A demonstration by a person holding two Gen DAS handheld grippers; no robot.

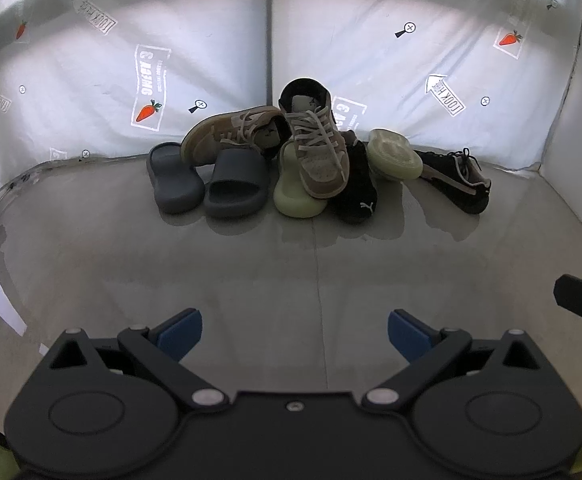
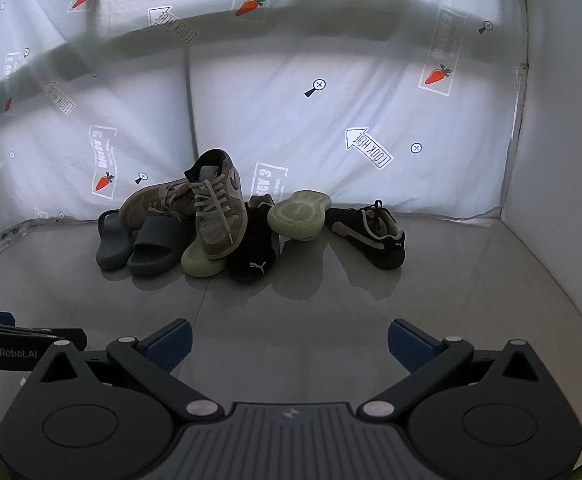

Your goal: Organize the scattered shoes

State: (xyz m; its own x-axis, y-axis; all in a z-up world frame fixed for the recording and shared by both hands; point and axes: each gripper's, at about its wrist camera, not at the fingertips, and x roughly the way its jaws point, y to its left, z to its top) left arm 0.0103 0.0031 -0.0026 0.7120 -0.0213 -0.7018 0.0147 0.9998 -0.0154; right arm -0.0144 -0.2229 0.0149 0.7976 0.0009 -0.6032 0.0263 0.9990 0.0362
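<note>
Both claws hang back from the work with their blue pads spread wide and nothing between them: the left claw [image 1: 295, 334] and the right claw [image 2: 289, 340] each look across a stretch of bare grey floor [image 1: 251, 280] toward the same heap of shoes against the printed white sheet [image 1: 211, 60] at the back. The heap lies straight ahead of both and well apart from either, so nothing has been sorted yet by the look of it. In it, two dark grey slides [image 1: 207, 178] sit side by side on the left with a tan sneaker [image 1: 227, 132] lying across their heels; a second tan sneaker [image 1: 319, 144] stands propped on a pale green slide [image 1: 291, 192], toe pointing down toward the claws; a black sneaker [image 1: 357, 184] is just beside it, and the other green slide [image 1: 393, 154] is tipped up showing its sole. The one shoe standing clear is the second black sneaker [image 1: 457, 178], off to the right of the pile, its long axis running at a slant with the toe toward the near right. From the right wrist view that sneaker [image 2: 369, 234] sits right of centre, so the right claw looks the handier for it, while the grey slides fall to the left claw's side.
</note>
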